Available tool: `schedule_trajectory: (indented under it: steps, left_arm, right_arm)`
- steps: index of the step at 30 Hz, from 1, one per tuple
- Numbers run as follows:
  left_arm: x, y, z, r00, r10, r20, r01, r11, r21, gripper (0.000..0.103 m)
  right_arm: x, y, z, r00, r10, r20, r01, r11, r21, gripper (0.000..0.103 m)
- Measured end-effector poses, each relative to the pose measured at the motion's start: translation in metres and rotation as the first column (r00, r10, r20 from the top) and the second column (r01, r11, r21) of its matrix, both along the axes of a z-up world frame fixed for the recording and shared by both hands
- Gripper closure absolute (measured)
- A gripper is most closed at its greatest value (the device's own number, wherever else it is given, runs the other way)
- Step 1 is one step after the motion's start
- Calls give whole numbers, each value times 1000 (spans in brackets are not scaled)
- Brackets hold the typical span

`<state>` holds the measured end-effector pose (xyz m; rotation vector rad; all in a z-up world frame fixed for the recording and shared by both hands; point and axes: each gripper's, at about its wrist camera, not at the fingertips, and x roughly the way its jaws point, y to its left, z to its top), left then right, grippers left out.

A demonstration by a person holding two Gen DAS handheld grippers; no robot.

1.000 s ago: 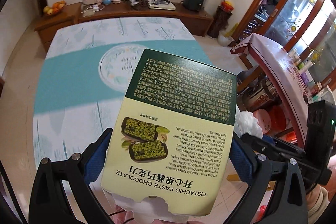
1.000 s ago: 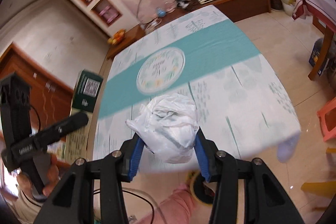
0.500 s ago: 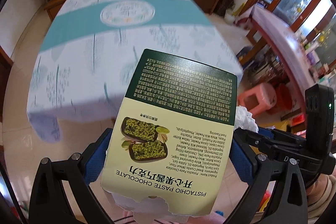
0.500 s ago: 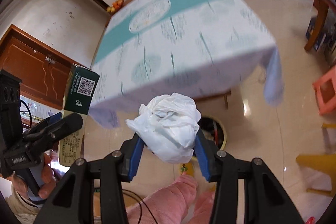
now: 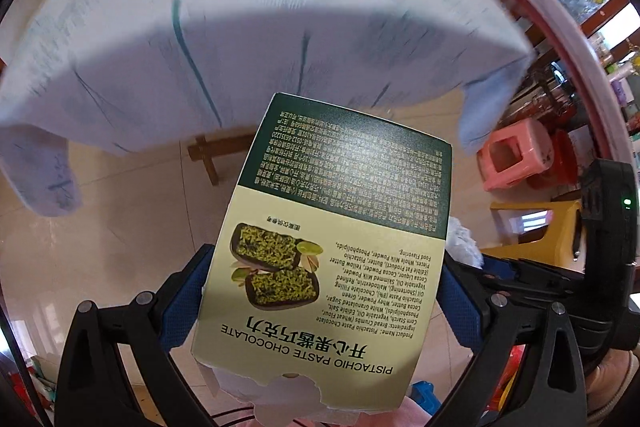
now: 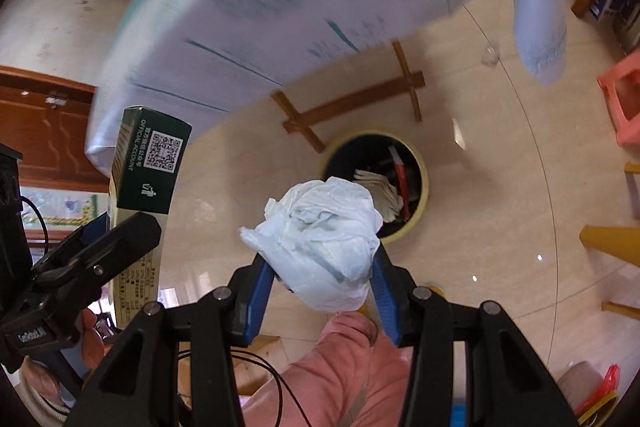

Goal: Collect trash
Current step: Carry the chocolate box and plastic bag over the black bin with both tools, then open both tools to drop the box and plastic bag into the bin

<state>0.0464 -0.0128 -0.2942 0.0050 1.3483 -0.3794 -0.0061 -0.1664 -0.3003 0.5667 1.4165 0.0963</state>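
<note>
The left hand-held gripper [image 5: 320, 291] clamps a chocolate box [image 5: 332, 227] by its sides, held above the floor; the right hand-held gripper [image 6: 320, 279] pinches a crumpled white plastic bag [image 6: 324, 243]. Beyond the bag a round trash bin [image 6: 420, 203] stands on the tiled floor [image 6: 500, 187] — beside the tabletop's wooden leg brace [image 6: 352, 103], under the overhanging tablecloth [image 5: 280, 39]. A pink stool [image 5: 516, 155] stands near. The box reads "PISTACHIO PASTE CHOCOLATE" — its end says "OFFICIAL ACCOUNT" beside a QR code.
</note>
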Motion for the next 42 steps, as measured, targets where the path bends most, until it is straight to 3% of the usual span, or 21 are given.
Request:
schedule_trajectory:
  steps: [6,10,19,24,34,42]
  left_arm:
    - [21,-4,-97,998,11,-62,-10,1000,3,3]
    - [33,-7,-145,997,22,-75,-23,1000,-10,3]
    - [54,-12,-224,991,12,-135,-15,1000,-27,2]
    - [57,-8,-239,992,0,-123,-1,1000,-9,1]
    - [56,22,-222,998,3,-63,-4,1000,-11,1]
    - [51,49,-212,998,51,-41,-51,999,-11,1]
  right_arm:
    - [4,2,-77,997,-55,-58,54,998,-25,56]
    - [11,4,-117,992,-93,-84,89,995,-45,56]
    - [27,5,-176,986,-129,-107,119,989,-92,55]
    - [33,6,-192,983,-131,-125,117,987,-114,55]
    - [55,27,-205,988,-80,-134,66,992,-112,51]
    - [79,48,-211,993,-34,-115,19,991,-129,32]
